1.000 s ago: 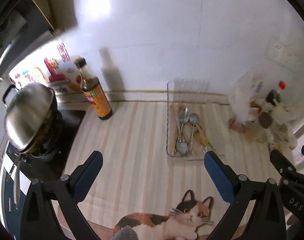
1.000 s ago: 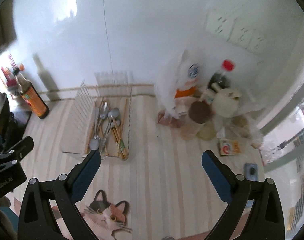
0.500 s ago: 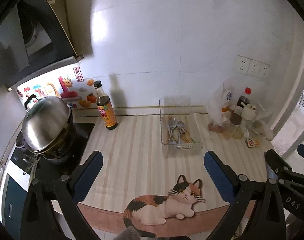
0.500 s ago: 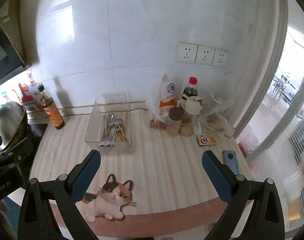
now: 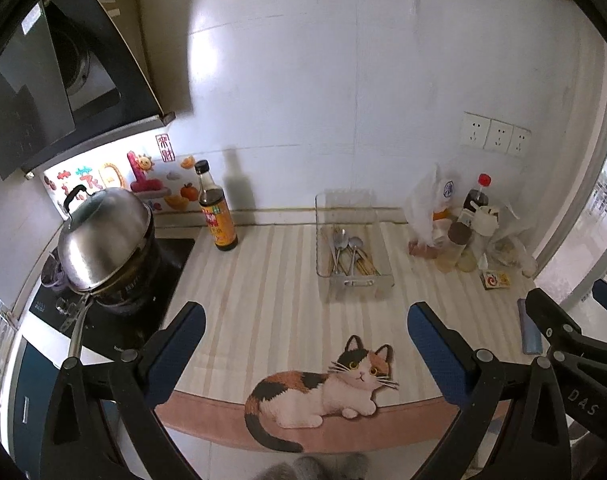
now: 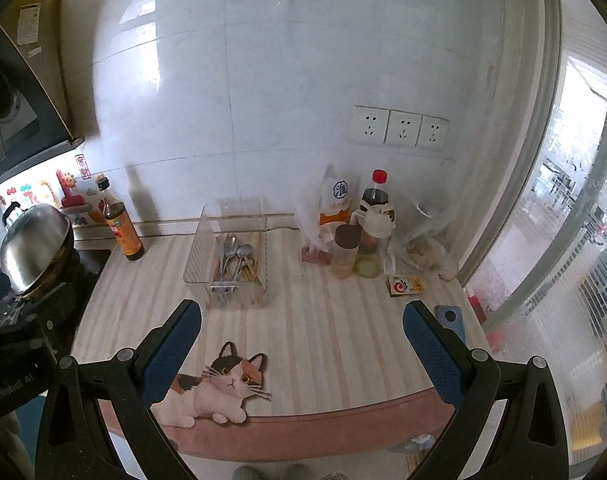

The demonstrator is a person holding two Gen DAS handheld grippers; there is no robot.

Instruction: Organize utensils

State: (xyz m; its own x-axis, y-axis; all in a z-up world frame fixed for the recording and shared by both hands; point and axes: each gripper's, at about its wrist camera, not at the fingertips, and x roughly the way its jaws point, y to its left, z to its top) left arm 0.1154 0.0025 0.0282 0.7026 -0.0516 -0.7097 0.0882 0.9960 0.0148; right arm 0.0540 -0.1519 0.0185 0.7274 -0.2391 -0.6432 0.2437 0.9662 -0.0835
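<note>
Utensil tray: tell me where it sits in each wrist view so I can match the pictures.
Left wrist view: the utensil tray sits right of centre, between the sauce bottle and the bagged clutter.
Right wrist view: the utensil tray sits left of centre.
Shared landmark: the cat picture lies nearer the camera than it in both.

Counter layout, stove at left, window at right

The tray (image 5: pixel 353 276) sits mid-counter against the wall, with spoons (image 5: pixel 345 246) and chopsticks (image 5: pixel 367 266) lying in it. Left of it stands a bottle (image 5: pixel 217 212), and further left a lidded pot (image 5: pixel 103 240) sits on the stove (image 5: pixel 171 264). Right of the tray, a cluster of bags and jars (image 6: pixel 363 232) stands by the wall, below the sockets (image 6: pixel 399 128). A small box (image 6: pixel 405 285) lies just before the cluster, and a phone (image 6: pixel 449 318) nearer the edge. A cat picture (image 5: pixel 327 392) lies at the front edge, before the tray.
</note>
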